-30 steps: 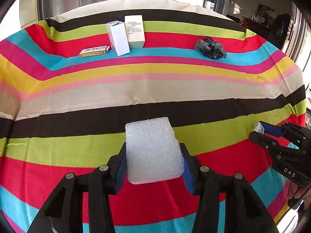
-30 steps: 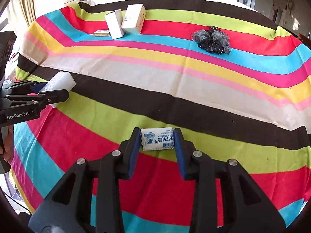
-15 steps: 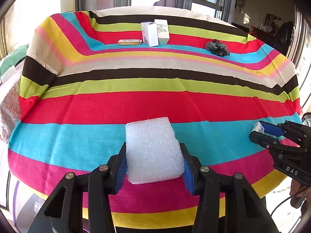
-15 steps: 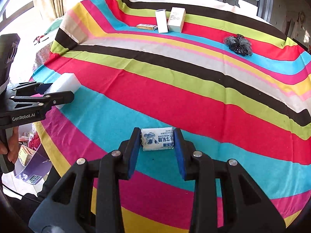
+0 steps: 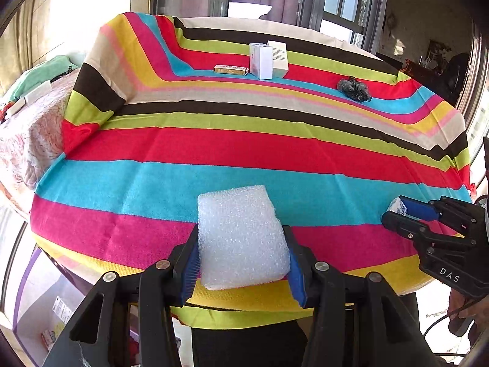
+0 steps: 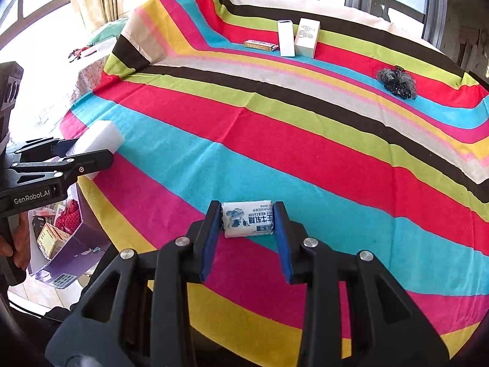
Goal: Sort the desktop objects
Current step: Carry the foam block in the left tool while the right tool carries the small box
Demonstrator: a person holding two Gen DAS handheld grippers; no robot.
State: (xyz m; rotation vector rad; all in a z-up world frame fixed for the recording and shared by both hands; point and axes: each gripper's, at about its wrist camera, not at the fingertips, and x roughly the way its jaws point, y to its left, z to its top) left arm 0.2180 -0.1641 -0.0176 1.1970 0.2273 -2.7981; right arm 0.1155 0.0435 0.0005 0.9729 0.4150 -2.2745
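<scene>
Left of and below the left gripper (image 5: 243, 253), off the edge of the striped tabletop (image 5: 244, 150), sits a purple open bin (image 6: 76, 250) with small packets in it; only the right wrist view shows it clearly. It lies nearer the left hand than the right.

The left gripper's fingers (image 5: 190, 264) are closed to a middling width on a white rectangular block of bubbly foam (image 5: 241, 238), pressing its two side faces. The block's long axis runs forward along the fingers, and it hangs over the near edge of the tabletop.

To the right, the right gripper (image 6: 247, 232) holds a small white sweet wrapper with blue print (image 6: 247, 218) between narrowly set fingers (image 6: 282, 238); its long axis lies crosswise, from one finger to the other. It hangs above the near stripes, just inside the edge.

Well beyond both pairs of fingers, on the far side of the cloth, stand two white cardboard boxes (image 5: 268, 59) with a flat yellow carton (image 5: 230, 69) just to their left, and to their right a dark grey ruffled hair tie (image 5: 354, 88).

If the bin is the sorting place, the foam block probably goes first: it would have to travel leftward and down from the fingers, past the cloth's edge.
</scene>
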